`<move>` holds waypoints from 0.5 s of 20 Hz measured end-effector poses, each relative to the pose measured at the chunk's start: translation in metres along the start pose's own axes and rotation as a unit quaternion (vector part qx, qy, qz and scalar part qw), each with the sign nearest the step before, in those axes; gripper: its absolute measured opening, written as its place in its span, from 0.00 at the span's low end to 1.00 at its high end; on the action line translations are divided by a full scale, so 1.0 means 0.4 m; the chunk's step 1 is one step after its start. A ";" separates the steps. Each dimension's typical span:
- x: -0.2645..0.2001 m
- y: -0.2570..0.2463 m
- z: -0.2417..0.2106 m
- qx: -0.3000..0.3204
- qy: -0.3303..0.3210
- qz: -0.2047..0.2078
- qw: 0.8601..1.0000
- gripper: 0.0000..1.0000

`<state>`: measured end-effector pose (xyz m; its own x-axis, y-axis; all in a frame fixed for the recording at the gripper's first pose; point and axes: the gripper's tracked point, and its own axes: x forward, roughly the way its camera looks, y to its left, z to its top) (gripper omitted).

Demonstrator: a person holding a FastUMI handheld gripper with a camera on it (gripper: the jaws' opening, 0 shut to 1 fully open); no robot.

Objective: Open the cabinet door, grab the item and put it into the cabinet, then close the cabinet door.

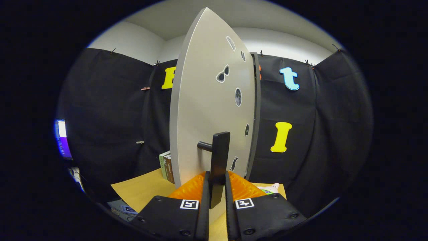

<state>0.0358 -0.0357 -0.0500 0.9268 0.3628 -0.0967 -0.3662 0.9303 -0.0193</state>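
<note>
Tool (217, 187) fingers clamp black bar handle (219, 167) on grey cabinet door (207, 110). Door stands ajar, stickers on face. Books (166, 165) on desk (143, 190) left of door; small item (271, 188) right of door.

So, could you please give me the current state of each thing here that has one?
Cabinet door: swung open, seen nearly edge-on.
Door handle: between the two fingers, clamped.
Gripper: shut on the handle.
Books: upright on the table, beside the door.
Screen: lit.
</note>
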 end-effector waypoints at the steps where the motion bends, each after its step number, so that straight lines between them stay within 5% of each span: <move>1: -0.005 -0.012 0.002 0.006 0.000 0.001 1.000 0.25; 10: -0.008 -0.088 0.001 0.015 -0.003 -0.038 0.999 0.25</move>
<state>0.0458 -0.0697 -0.0485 0.9522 0.2921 -0.0896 -0.2930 0.9561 0.0033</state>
